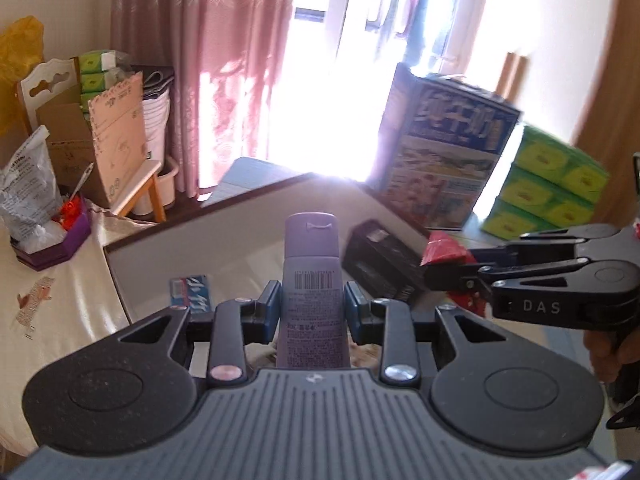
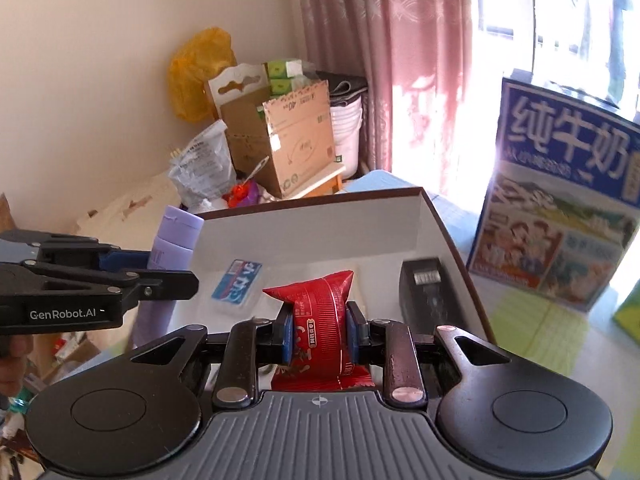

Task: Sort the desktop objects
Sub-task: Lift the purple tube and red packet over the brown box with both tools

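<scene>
So both tongs are loaded. My left gripper (image 1: 311, 312) is pinched snug round the waist of the purple tube (image 1: 311, 280), cap pointing away from me, blue pads flat on both sides. My right gripper (image 2: 318, 328) is clamped on the red snack packet (image 2: 320, 312), squeezing its middle so the ends flare out. Both items hang just over the near edge of the white box (image 2: 320, 216), which already has the blue-white packet (image 2: 237, 282) and the black box (image 2: 424, 296) lying in it.

Next, I reckon: drop-off. Bring the tube fwd over bare floor left of the blue-white packet, lower till it's nearly down, then let go so it won't roll. Red packet goes btwn the blue-white packet & black box; it's soft, so release low. Keep the two tongs apart, they're close.
</scene>
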A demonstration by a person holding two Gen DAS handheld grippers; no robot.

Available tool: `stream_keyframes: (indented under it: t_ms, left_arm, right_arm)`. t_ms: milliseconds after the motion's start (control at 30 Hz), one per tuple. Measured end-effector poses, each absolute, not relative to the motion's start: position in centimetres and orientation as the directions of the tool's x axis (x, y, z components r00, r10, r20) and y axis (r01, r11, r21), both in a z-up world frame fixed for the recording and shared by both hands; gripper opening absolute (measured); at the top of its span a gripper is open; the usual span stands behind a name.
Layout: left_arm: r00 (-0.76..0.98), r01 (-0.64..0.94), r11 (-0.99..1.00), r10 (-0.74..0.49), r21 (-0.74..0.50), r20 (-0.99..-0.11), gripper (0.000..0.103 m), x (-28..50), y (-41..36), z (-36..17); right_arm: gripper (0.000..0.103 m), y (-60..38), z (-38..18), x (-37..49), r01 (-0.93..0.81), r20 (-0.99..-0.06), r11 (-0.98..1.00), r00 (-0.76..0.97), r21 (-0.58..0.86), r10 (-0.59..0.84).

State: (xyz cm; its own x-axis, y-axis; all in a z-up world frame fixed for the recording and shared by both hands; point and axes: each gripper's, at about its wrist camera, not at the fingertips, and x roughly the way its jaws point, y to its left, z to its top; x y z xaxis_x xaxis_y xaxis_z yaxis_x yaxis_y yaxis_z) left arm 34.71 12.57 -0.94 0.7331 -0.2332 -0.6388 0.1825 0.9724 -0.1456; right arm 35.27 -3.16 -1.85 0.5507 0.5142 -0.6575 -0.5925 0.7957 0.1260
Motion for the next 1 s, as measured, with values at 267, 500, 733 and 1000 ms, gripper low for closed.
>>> stream_keyframes:
  t_ms: [267, 500, 733, 1000]
  left_arm:
    - [0.693, 0.117, 0.98, -0.195, -0.158, -0.694, 0.028, 40.5, 14.5, -4.0]
    - [0.664, 0.116, 0.98, -0.198, -0.162, -0.721, 0.028, 43.9, 14.2, -6.1]
    - [0.618, 0.122, 0.976, -0.217, -0.18, -0.755, 0.028, 46.4, 13.1, -8.8]
    - [0.587, 0.119, 0.975, -0.222, -0.188, -0.778, 0.028, 48.2, 12.3, -10.8]
  right_arm:
    - [0.022, -0.7, -5.6, 41.0, -0.577, -0.732, 0.813, 0.519, 0.081, 0.442]
    - [0.022, 1.2, -8.2, 43.9, -0.583, -0.767, 0.81, 0.491, 0.064, 0.414]
    - [0.022, 2.3, -10.3, 45.7, -0.581, -0.789, 0.811, 0.467, 0.065, 0.399]
    - [0.023, 2.1, -12.0, 46.4, -0.579, -0.815, 0.813, 0.444, 0.055, 0.372]
